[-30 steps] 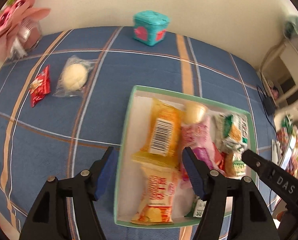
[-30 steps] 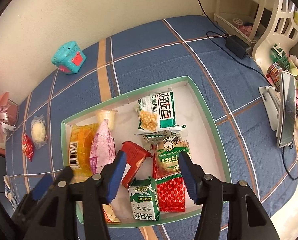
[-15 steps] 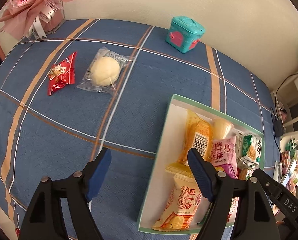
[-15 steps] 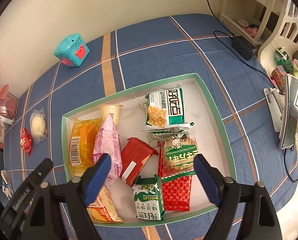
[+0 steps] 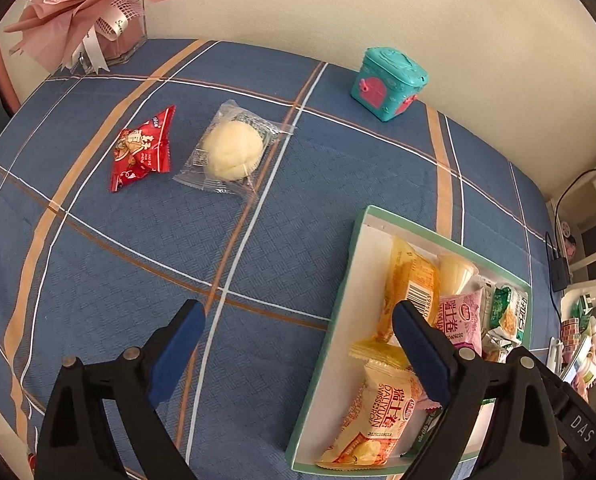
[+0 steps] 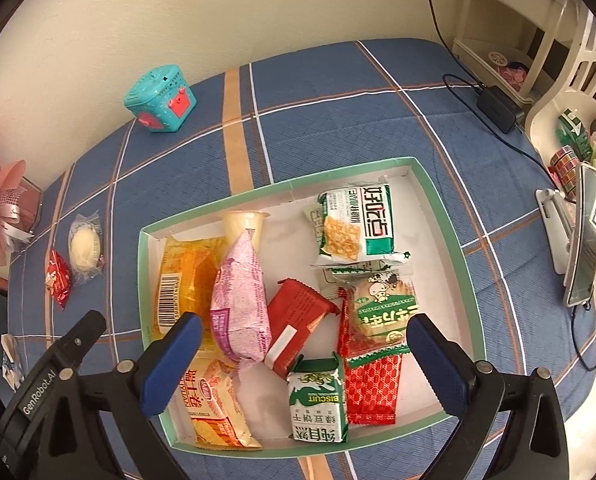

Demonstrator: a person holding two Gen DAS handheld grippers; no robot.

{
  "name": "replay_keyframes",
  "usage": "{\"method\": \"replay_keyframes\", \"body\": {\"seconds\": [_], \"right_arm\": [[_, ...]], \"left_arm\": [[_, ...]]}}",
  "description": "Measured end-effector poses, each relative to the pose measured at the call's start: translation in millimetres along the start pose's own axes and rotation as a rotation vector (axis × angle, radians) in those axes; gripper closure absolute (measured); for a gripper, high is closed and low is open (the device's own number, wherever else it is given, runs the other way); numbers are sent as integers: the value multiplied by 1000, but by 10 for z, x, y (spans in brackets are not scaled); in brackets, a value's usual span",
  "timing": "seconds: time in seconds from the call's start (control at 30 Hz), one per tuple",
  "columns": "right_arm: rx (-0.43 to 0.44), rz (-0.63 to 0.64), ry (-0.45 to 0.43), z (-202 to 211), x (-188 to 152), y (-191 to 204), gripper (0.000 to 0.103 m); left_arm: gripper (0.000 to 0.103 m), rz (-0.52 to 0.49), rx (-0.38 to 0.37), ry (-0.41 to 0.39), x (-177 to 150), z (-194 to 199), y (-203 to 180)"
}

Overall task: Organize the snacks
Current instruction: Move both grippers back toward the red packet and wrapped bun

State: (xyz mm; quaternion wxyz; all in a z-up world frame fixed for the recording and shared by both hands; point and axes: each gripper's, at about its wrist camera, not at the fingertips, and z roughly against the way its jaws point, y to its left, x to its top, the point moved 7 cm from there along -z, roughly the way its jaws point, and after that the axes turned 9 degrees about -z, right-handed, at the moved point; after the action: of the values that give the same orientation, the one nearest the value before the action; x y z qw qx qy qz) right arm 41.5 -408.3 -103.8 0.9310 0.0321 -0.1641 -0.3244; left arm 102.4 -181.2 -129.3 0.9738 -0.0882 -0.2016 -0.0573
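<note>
A green-rimmed white box (image 6: 446, 216) on the blue plaid cloth holds several snack packets, among them an orange one (image 6: 186, 276), a pink one (image 6: 240, 300) and a green biscuit pack (image 6: 318, 400). The box also shows in the left wrist view (image 5: 338, 312). Outside it lie a red packet (image 5: 142, 148) and a clear-wrapped pale bun (image 5: 232, 150), far left in the right wrist view (image 6: 84, 246). My left gripper (image 5: 298, 340) is open and empty over the cloth at the box's left edge. My right gripper (image 6: 302, 352) is open and empty above the box.
A teal toy box (image 5: 388, 82) stands by the back wall. A pink bouquet in a clear case (image 5: 94, 16) is at the back left corner. A cable and adapter (image 6: 498, 108), a phone on a stand (image 6: 582, 236) and cluttered white furniture are on the right.
My left gripper has swung left, away from the box toward the bun and red packet, and opened wider. My right gripper has opened wider and risen slightly above the box.
</note>
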Motion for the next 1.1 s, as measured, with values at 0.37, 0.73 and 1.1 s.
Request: {"method": "replay_keyframes", "body": {"seconds": [0.37, 0.73, 1.1], "right_arm": [[36, 48, -14, 5, -73, 401, 0], [187, 157, -35, 12, -230, 1418, 0], [226, 239, -59, -402, -59, 2317, 0]], "left_arm": [[1, 69, 8, -21, 77, 28, 411], [1, 203, 91, -74, 444, 172, 1445], [2, 262, 67, -112, 865, -222, 1750]]}}
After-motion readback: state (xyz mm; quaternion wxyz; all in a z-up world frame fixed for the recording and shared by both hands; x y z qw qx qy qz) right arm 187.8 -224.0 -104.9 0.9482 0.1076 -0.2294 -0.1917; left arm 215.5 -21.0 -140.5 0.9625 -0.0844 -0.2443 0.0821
